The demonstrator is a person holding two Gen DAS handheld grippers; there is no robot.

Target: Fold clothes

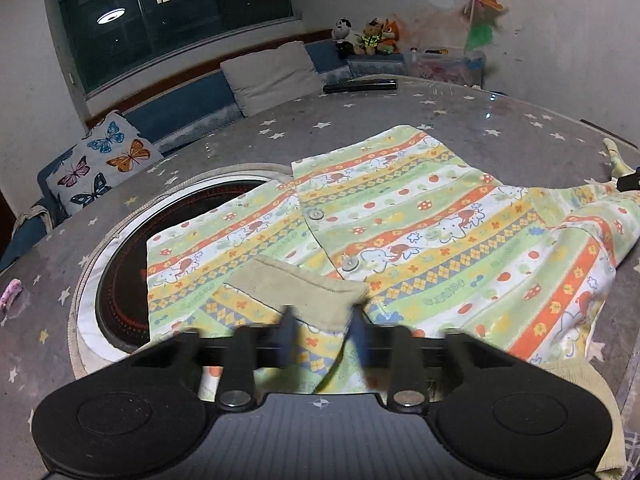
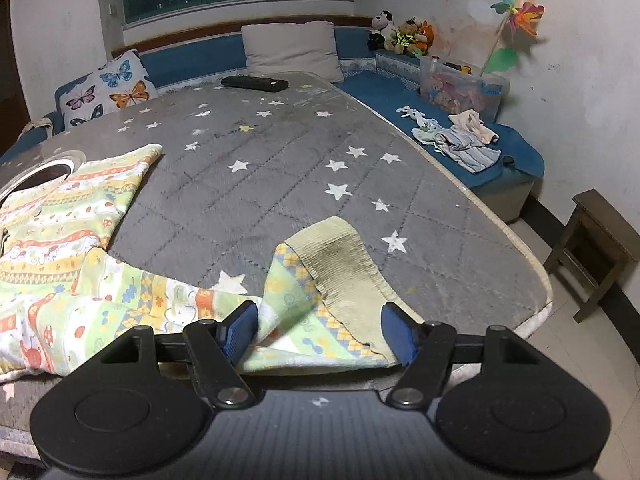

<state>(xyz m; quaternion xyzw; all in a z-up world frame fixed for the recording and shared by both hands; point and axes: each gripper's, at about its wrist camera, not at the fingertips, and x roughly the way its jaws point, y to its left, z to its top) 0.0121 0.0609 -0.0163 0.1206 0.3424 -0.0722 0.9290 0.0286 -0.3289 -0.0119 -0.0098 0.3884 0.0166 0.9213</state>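
Sleeve fold on the shirt: left cuff laid in, right cuff next.

Left gripper (image 1: 322, 320) stands slightly parted, released over the folded-in cuff (image 1: 298, 288). Right gripper (image 2: 320, 334) straddles the other cuff (image 2: 340, 264), jaws wide, unclamped; clench squarely before lifting. Shirt (image 1: 420, 216) lies flat on the table (image 2: 280, 168), partly over a round inset.

home living room. corner sofa (image 2: 192, 64) with cushions, stuffed toys (image 2: 404, 36), toy bin (image 2: 464, 88). star-print table (image 2: 280, 168) in front.
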